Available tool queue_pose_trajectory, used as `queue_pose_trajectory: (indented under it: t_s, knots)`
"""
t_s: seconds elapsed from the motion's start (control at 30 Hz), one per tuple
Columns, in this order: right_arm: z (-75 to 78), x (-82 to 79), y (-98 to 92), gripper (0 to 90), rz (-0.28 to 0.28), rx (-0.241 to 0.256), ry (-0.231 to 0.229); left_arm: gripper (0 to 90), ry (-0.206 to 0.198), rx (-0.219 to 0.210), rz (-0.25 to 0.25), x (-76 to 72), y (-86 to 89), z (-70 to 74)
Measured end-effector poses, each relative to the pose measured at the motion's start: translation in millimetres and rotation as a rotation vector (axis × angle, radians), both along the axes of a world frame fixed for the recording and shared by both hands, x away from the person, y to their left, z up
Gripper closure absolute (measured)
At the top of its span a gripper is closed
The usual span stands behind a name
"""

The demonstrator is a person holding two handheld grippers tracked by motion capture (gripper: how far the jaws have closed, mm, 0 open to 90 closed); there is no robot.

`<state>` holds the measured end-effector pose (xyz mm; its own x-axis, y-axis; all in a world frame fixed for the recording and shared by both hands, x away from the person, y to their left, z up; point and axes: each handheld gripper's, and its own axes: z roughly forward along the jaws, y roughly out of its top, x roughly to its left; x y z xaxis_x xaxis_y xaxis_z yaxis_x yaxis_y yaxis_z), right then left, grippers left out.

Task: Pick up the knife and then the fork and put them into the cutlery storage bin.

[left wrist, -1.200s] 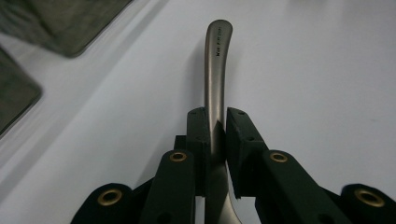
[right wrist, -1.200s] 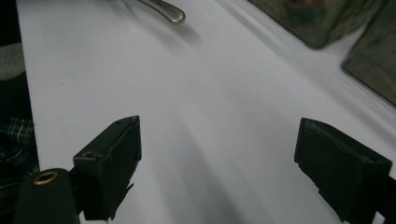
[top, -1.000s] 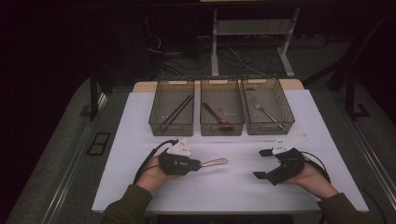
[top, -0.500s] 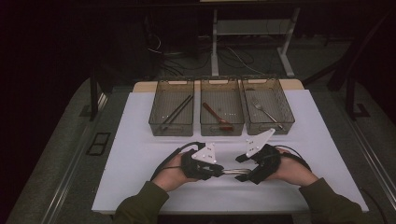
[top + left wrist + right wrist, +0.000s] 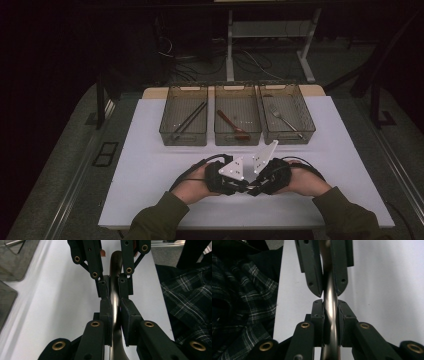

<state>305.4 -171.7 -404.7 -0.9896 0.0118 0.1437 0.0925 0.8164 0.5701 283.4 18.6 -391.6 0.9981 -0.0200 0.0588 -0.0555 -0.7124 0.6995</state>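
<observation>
Change since the earlier frames: a second ago we saw the two grippers well apart on the white table, the left one holding a metal utensil that pointed toward the right one. Half a second ago they had come near each other. Now, in the high view, the left gripper and the right gripper meet nose to nose at the near middle of the table.

View differences: the high view gives the layout but hides the utensil between the black bodies. The left gripper view shows the metal utensil handle running straight between its own jaws, which are pressed against it, with the right gripper facing it and clamped on the same handle just beyond. The right gripper view shows the handle pinched by its own jaws, and the left gripper gripping it just ahead. Both gripper views also show a plaid garment. We cannot tell what kind of utensil it is.

Count: two grippers, each with a grey plate on top; two hands; one held utensil; three clear bins at the far side, namely a left bin with chopsticks, a middle bin with a wooden spoon, and a right bin with a fork.
</observation>
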Motion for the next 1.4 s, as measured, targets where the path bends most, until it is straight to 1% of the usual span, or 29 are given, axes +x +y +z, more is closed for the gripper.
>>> queue_pose_trajectory:
  t_s: [0.17,0.2,0.23,0.27,0.3,0.33,0.37,0.4,0.43,0.47,0.5,0.53,0.57,0.6,0.63,0.67,0.7,0.8,0.83,0.87,0.9,1.03,1.07,1.13,1.2,1.27,1.33,1.37,1.4]
  knots:
    - [1.0,-1.8,-0.5,78.3,0.005,-0.005,-0.013,79.1,-0.002,0.002,-0.007,-0.1,-0.1,1.0]
    - [1.1,-1.7,-0.6,79.4,0.015,-0.006,-0.035,79.4,-0.005,0.002,-0.007,0.0,0.1,1.0]
    - [1.5,-2.2,-0.7,81.9,0.011,-0.001,-0.040,81.0,-0.002,-0.009,-0.005,-0.3,0.8,1.3]
    - [1.9,-3.8,-0.3,82.3,0.003,-0.011,-0.033,88.9,-0.001,-0.031,-0.013,0.6,2.3,3.9]
    - [-0.7,-4.1,0.8,82.4,0.012,-0.030,-0.030,88.8,0.016,-0.037,0.001,-0.6,2.8,4.4]
    - [-2.3,-3.8,0.9,82.6,0.017,-0.028,-0.036,88.7,0.017,-0.029,0.002,0.8,4.2,4.8]
    - [-2.8,-4.7,0.9,82.6,0.008,-0.023,-0.041,87.5,0.006,-0.025,0.005,2.2,5.1,4.7]
    - [-3.0,-4.1,0.8,82.7,0.003,-0.021,-0.037,84.1,-0.003,-0.025,0.016,3.1,6.5,4.1]
    - [-3.2,-3.3,0.4,82.7,0.011,-0.018,-0.053,81.6,0.009,-0.028,0.029,3.1,8.4,3.4]
    - [-2.1,-3.1,-0.7,82.6,-0.003,-0.020,-0.053,78.8,0.002,-0.031,0.034,4.0,10.3,3.3]
    - [-1.8,-1.9,-2.0,82.6,-0.003,-0.016,-0.050,76.2,0.008,-0.030,0.043,4.5,12.6,3.5]
    - [-1.0,-1.8,-3.5,82.6,-0.021,-0.008,-0.063,74.6,0.006,-0.035,0.052,5.5,15.0,3.7]
    - [-0.5,-0.6,-5.5,82.5,-0.031,-0.006,-0.046,71.7,0.025,-0.054,0.076,5.7,18.7,3.3]
    - [-0.5,0.0,-7.6,82.5,-0.041,0.000,-0.072,69.4,0.021,-0.059,0.081,7.4,21.2,3.6]
    - [-0.5,0.2,-9.1,82.5,-0.054,-0.002,-0.066,68.3,0.028,-0.073,0.100,7.9,24.7,3.4]
    - [-1.2,1.2,-11.1,82.5,-0.050,-0.001,-0.066,66.5,0.039,-0.090,0.126,7.7,28.7,3.4]
    - [-1.2,1.4,-13.5,82.5,-0.070,-0.002,-0.076,65.0,0.049,-0.106,0.144,8.2,33.0,3.6]
    - [-1.5,4.2,-22.3,82.5,-0.103,0.001,-0.074,60.8,0.059,-0.150,0.199,10.9,47.3,4.8]
    - [-1.3,5.1,-25.4,82.5,-0.112,0.002,-0.072,58.9,0.066,-0.165,0.227,11.5,53.0,4.6]
    - [-0.2,5.5,-29.4,82.5,-0.133,0.005,-0.075,57.2,0.068,-0.170,0.242,12.0,56.7,4.5]
    - [0.4,6.2,-31.8,82.5,-0.143,0.005,-0.073,56.3,0.071,-0.179,0.261,12.4,61.6,4.1]
    - [2.9,11.4,-43.6,82.5,-0.184,0.012,-0.097,50.4,0.079,-0.221,0.322,11.0,80.5,0.9]
    - [3.4,12.5,-46.3,82.5,-0.199,0.015,-0.092,49.4,0.082,-0.230,0.341,10.5,86.5,-0.2]
    - [4.8,14.8,-52.2,82.4,-0.229,0.022,-0.107,46.7,0.078,-0.234,0.369,9.0,95.3,-1.6]
    - [6.8,16.6,-57.6,82.4,-0.263,0.025,-0.106,46.1,0.076,-0.240,0.393,7.5,102.4,-3.2]
    - [8.1,18.6,-62.4,82.4,-0.285,0.033,-0.113,43.3,0.086,-0.257,0.422,5.4,109.3,-6.0]
    - [10.8,20.0,-68.2,82.4,-0.318,0.041,-0.115,39.7,0.077,-0.251,0.444,3.3,115.3,-9.5]
    - [11.6,20.2,-69.9,82.4,-0.333,0.045,-0.109,38.3,0.082,-0.257,0.461,2.1,117.7,-12.2]
    - [12.5,21.5,-72.6,82.4,-0.339,0.048,-0.118,36.7,0.079,-0.255,0.477,1.4,121.0,-15.3]
